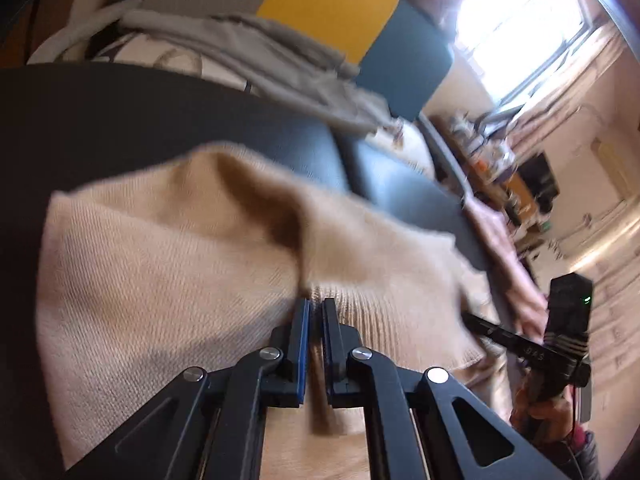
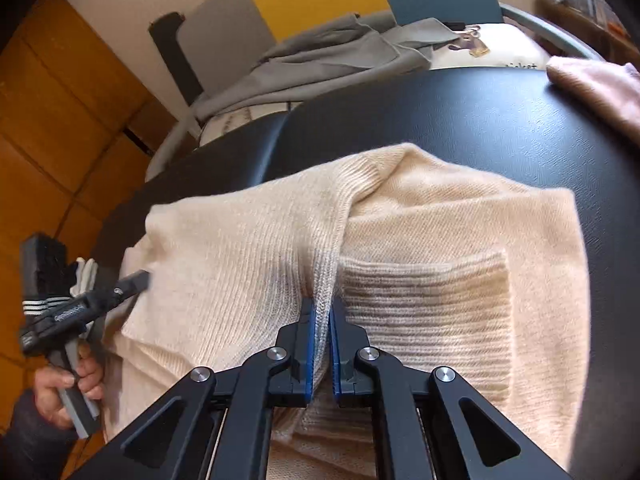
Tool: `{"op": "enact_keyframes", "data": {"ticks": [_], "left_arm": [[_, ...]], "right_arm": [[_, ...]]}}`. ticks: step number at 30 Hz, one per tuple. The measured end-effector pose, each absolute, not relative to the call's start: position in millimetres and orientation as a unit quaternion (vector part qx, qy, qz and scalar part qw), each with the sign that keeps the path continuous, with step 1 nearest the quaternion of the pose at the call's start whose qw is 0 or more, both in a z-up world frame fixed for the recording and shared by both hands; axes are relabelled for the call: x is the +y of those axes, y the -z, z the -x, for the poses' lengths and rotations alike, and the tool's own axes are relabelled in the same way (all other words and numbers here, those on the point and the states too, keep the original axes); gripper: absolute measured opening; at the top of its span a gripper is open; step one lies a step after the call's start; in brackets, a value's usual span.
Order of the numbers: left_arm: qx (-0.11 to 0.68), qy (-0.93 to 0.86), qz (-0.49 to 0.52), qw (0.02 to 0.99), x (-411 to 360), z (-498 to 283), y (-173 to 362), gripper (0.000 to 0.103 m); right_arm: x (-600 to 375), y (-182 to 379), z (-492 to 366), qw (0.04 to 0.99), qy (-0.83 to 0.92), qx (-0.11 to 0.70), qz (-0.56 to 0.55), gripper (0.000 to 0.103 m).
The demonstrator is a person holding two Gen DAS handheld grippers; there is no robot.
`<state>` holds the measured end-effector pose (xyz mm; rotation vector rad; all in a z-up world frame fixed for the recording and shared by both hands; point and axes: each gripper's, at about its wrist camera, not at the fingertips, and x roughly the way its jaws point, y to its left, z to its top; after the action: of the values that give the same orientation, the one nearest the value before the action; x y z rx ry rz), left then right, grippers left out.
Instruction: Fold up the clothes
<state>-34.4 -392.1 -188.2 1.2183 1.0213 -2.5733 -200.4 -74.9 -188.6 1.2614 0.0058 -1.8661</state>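
Note:
A cream knit sweater [image 2: 440,220] lies partly folded on the black padded table [image 2: 480,120]. My right gripper [image 2: 325,308] is shut on a raised ribbed edge of it, with a ribbed cuff lying just to the right. In the left wrist view the same sweater [image 1: 180,260] fills the middle, blurred, with a lifted fold. My left gripper [image 1: 316,306] is shut on its cloth beside the ribbed band. Each gripper shows in the other's view: the left gripper [image 2: 140,280] at the sweater's left edge, the right gripper [image 1: 472,318] at its right edge.
A grey garment [image 2: 332,52] is heaped behind the table and a pink garment [image 2: 592,84] lies on its far right corner. A hand [image 2: 68,388] holds the left gripper's handle. Cluttered shelves [image 1: 500,168] stand under a bright window.

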Motion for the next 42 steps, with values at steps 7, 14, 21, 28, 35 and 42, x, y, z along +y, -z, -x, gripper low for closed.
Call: {"op": "enact_keyframes", "data": {"ticks": [7,14,21,28,35,42], "left_arm": [[0.327,0.877,-0.341,0.088,-396,9,152,0.016],[0.294,0.894,-0.327,0.086,-405,59,137,0.019],[0.267,0.864,-0.413,0.11,-417,100,199,0.018],[0.238,0.88,-0.392,0.123,-426,114,203,0.017],[0.206,0.894,-0.376,0.13,-406,82,163,0.018],[0.165,0.911,-0.37,0.073,-340,20,160,0.018]], "right_arm": [[-62,157,198,0.431,0.773,-0.011,-0.465,0.012],[-139,140,188,0.426,0.803,0.097,-0.405,0.012],[-177,184,196,0.364,0.819,0.209,-0.392,0.013],[-181,189,202,0.355,0.833,0.209,-0.369,0.013],[-142,150,204,0.431,0.795,0.115,-0.411,0.013],[-119,155,142,0.471,0.759,0.162,-0.419,0.013]]}}
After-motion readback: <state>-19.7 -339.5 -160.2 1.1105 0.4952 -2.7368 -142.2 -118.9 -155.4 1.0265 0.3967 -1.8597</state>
